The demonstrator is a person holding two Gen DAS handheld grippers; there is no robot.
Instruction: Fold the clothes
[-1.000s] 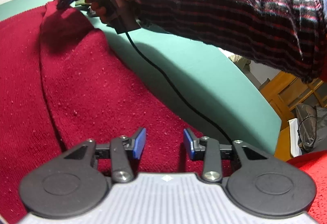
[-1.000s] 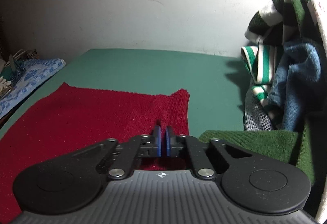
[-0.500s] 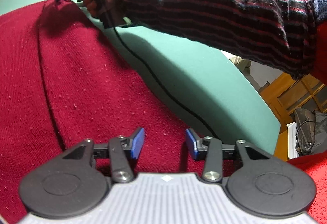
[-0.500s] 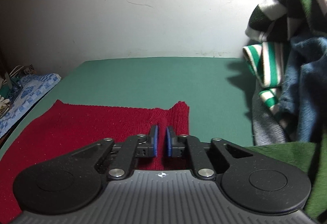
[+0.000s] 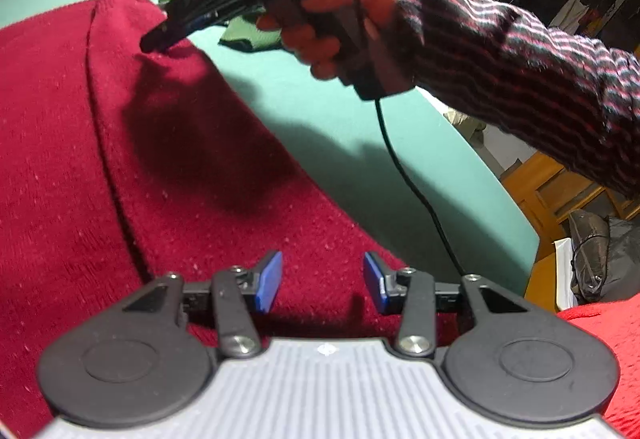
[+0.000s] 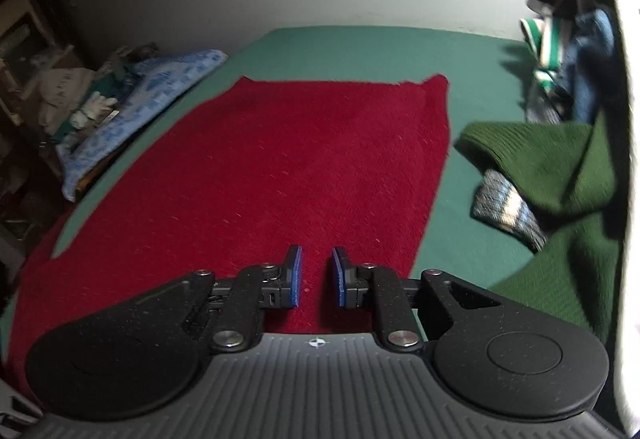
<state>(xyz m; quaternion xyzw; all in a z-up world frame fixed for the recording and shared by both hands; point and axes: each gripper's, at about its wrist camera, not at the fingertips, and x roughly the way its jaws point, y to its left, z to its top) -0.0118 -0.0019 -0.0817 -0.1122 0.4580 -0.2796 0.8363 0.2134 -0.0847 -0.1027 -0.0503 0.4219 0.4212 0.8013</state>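
In left view only: striped sleeve (image 5: 520, 51) behind right tool (image 5: 154, 43).

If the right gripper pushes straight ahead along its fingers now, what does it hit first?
Probably the dark red knitted garment spread on the green table. The right gripper, open, points down across it; depth is unclear, so contact height is uncertain.

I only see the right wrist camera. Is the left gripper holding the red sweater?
Observer: No. The left gripper is open over the red sweater, with nothing between its pads.
Operator: Any fold on that side?
Observer: Yes, a long crease runs along the sweater, left of the left gripper.
Operator: Anything trailing from my right gripper?
Observer: A black cable hangs from its handle and runs across the green table.
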